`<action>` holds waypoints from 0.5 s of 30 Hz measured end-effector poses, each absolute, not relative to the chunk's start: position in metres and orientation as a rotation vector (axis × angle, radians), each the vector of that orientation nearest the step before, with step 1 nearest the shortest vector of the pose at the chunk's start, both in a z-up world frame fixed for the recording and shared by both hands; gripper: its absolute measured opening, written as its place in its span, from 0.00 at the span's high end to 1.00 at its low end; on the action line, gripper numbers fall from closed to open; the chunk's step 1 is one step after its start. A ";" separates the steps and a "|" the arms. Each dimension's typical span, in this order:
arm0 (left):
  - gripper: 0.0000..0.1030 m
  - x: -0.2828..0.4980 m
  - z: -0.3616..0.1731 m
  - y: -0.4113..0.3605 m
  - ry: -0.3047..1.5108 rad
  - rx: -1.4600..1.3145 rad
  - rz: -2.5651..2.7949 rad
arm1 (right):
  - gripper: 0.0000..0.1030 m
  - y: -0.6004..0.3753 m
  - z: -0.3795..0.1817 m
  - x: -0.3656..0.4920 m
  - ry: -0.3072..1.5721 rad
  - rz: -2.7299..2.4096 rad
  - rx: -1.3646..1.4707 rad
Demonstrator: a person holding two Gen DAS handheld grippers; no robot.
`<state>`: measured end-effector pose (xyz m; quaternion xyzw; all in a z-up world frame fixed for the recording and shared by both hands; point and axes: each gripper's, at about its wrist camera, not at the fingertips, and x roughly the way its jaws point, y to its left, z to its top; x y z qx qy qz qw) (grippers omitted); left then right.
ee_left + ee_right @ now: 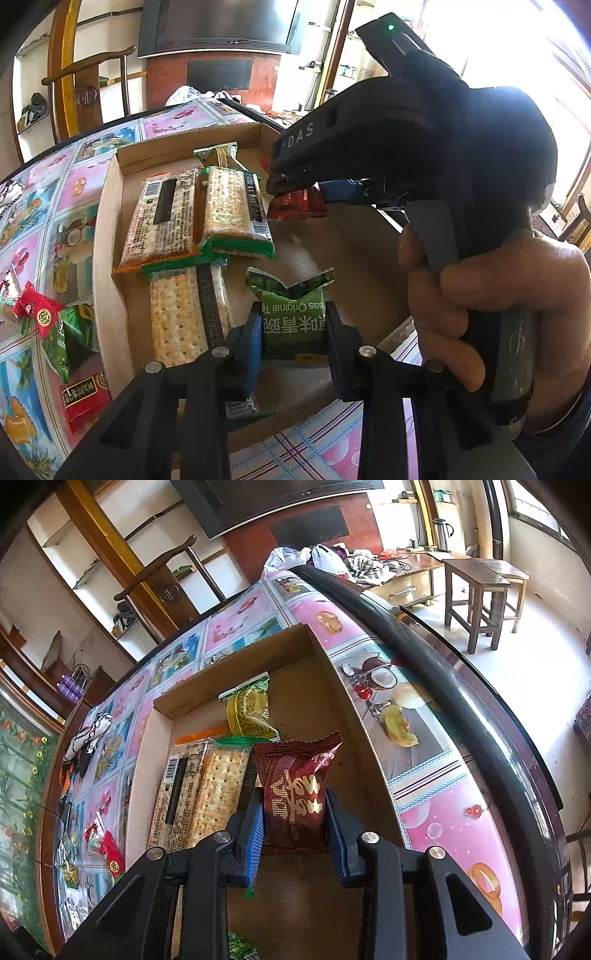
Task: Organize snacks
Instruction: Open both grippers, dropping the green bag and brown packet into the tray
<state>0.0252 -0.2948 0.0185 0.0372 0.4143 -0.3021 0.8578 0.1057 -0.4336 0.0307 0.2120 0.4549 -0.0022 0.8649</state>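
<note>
Left wrist: left tool point(293, 339) grips green pkt point(291, 314) — box point(107, 206) mid-floor bare.

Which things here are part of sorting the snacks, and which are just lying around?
Job:
box
green packet in left gripper
red packet in right gripper
cracker packs
loose snacks on table

Lying about:
chair
stool
TV
kettle

Home living rm: wall TV point(221, 26), wooden chair point(88, 92), stools point(480, 587), fruit-print tablecloth point(236, 624).
</note>
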 end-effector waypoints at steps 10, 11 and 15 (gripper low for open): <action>0.63 0.027 0.023 -0.286 0.867 0.038 -0.636 | 0.64 -0.434 0.044 0.099 0.888 0.007 0.448; 0.60 0.027 0.024 -0.284 0.860 0.032 -0.635 | 0.64 -0.434 0.047 0.098 0.872 0.010 0.451; 0.55 0.026 0.033 -0.277 0.823 0.008 -0.630 | 0.64 -0.433 0.056 0.094 0.816 0.028 0.457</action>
